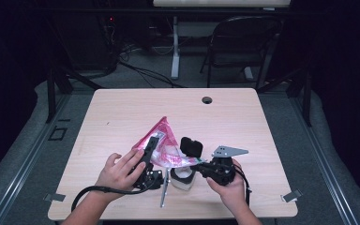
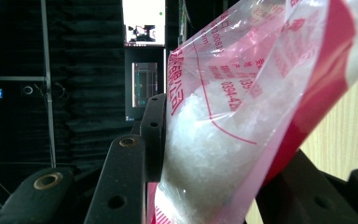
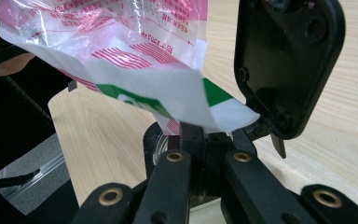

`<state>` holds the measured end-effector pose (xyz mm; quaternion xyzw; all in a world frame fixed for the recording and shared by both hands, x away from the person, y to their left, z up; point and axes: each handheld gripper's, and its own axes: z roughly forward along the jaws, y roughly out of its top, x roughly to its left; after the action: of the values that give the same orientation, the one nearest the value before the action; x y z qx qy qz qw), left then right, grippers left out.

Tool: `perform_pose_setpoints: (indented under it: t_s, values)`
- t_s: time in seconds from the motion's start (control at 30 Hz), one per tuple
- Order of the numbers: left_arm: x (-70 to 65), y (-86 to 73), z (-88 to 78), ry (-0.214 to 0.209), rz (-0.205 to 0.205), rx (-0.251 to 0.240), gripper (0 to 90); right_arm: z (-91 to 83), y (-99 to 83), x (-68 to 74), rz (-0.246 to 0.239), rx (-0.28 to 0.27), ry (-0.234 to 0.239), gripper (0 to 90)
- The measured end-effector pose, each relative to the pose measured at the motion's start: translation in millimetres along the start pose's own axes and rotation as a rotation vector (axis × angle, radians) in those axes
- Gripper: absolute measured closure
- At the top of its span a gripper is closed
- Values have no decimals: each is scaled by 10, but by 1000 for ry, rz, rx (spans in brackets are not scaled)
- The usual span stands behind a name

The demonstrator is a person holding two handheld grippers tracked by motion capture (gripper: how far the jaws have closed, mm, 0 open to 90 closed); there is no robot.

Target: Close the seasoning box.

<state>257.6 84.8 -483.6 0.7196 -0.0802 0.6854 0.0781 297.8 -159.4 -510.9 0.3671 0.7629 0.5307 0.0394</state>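
A clear plastic bag point(image 1: 165, 140) printed in pink and red holds white granules point(image 2: 200, 140) and hangs tilted above the table. My left gripper point(image 1: 151, 149) is shut on the bag's filled body point(image 2: 242, 93), one jaw on each side. My right gripper point(image 1: 198, 164) is shut on the bag's lower white-and-green corner point(image 3: 200, 100). Just below that corner stands a small white container point(image 1: 183, 179) with its black flip lid point(image 1: 191, 146) raised. In the right gripper view the lid point(image 3: 289, 60) stands at the right and the container's rim point(image 3: 154, 142) sits under the bag.
The wooden table point(image 1: 122, 112) has a cable hole point(image 1: 206, 100) near its far edge. A folding chair point(image 1: 243, 37) and cables stand on the floor behind it. Metal clips point(image 1: 291, 196) sit at the front corners.
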Motion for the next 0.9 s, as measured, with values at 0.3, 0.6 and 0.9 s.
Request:
perform_pose_setpoints:
  t_s: [0.3, 0.6, 0.9]
  values:
    - [-19, 8, -5, 1, 13, 1, 655, 11, -7, -9, 2, 5, -1, 900]
    - [-7, 22, -2, 7, 22, -3, 655, 4, -11, -20, 3, 6, -1, 900]
    - [4, 29, 4, 0, 33, -7, 651, 3, -12, -14, 4, 3, -4, 900]
